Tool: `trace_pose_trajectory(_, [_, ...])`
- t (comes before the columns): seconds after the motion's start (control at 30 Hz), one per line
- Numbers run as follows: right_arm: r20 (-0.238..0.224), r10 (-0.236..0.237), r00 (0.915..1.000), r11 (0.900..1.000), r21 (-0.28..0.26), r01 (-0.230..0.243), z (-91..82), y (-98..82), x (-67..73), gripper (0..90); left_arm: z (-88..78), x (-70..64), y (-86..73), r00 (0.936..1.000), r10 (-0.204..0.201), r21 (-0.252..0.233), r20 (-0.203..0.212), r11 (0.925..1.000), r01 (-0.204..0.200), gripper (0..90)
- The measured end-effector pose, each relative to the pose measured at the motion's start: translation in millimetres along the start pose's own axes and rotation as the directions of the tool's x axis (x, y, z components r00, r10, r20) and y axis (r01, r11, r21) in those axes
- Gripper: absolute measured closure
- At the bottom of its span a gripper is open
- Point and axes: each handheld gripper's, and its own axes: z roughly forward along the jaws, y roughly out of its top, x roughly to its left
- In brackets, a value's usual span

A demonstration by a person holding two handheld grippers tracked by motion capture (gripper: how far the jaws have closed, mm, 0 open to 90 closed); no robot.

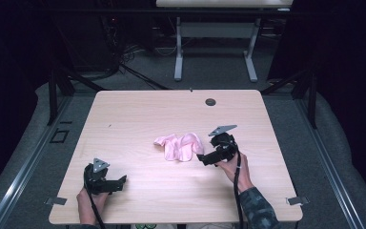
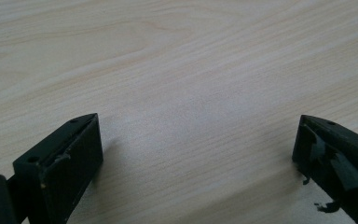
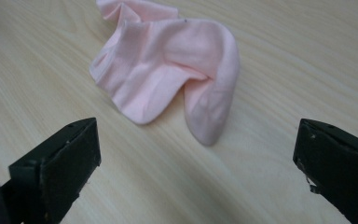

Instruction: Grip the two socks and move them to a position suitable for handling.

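High view, table: I work at a pale wood-grain table (image 1: 138,114) with rounded corners; a small dark round grommet (image 1: 210,102) sits toward 12 o'clock, just right of centre.
Room: grey carpet surrounds the table, dark curtains close both sides, cables lie on the floor at about 11 o'clock, and the white legs of a second table (image 1: 177,52) stand beyond at 12 o'clock.
Pink cloth: a crumpled pink cloth (image 1: 179,145) lies near the table's middle, slightly toward 3 o'clock; in my right gripper view it (image 3: 168,70) lies just ahead of the jaws, not touching them.
My right gripper: my right gripper (image 1: 201,159) is at about 4 o'clock from centre, just beside the cloth, jaws spread wide and holding nothing.
My left gripper: my left gripper (image 1: 123,180) rests low at 7 o'clock, well apart from the cloth; in the left gripper view its jaws stand wide apart over bare wood.
Hands: my right hand (image 1: 236,167) and left hand (image 1: 88,198) hold the grippers from the near edge.
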Motion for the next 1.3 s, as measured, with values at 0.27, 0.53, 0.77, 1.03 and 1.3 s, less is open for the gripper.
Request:
trace_pose_trajectory(0.27, [0.025, -0.017, 0.9995, 0.999, 0.031, 0.016, 38.5, 30.3, 6.6, 2.9, -0.1, 0.1, 0.0, 1.0000, 0.001, -0.001, 0.001, 1.0000, -0.001, 2.5])
trace_pose_trajectory(0.53, [0.066, -0.051, 0.9965, 0.997, 0.060, 0.047, 64.4, 32.7, 9.7, 17.4, -0.5, -0.1, -0.1, 1.0000, 0.003, -0.002, 0.002, 1.0000, -0.003, 3.0])
trace_pose_trajectory(0.77, [0.086, -0.057, 0.9946, 0.994, 0.102, 0.048, 77.1, 28.3, 10.2, 38.3, -0.9, -0.1, -0.2, 1.0000, 0.006, -0.003, 0.005, 1.0000, -0.006, 4.2])
trace_pose_trajectory(1.03, [0.104, -0.086, 0.9909, 0.987, 0.143, 0.071, 81.9, 25.0, 12.8, 53.7, -0.9, 0.2, 0.0, 1.0000, 0.007, -0.004, 0.005, 1.0000, -0.007, 4.8])
trace_pose_trajectory(1.3, [0.087, -0.071, 0.9936, 0.992, 0.108, 0.062, 82.3, 23.9, 12.4, 78.2, -0.3, 0.3, 0.2, 1.0000, 0.004, -0.007, 0.004, 1.0000, -0.004, 4.9])
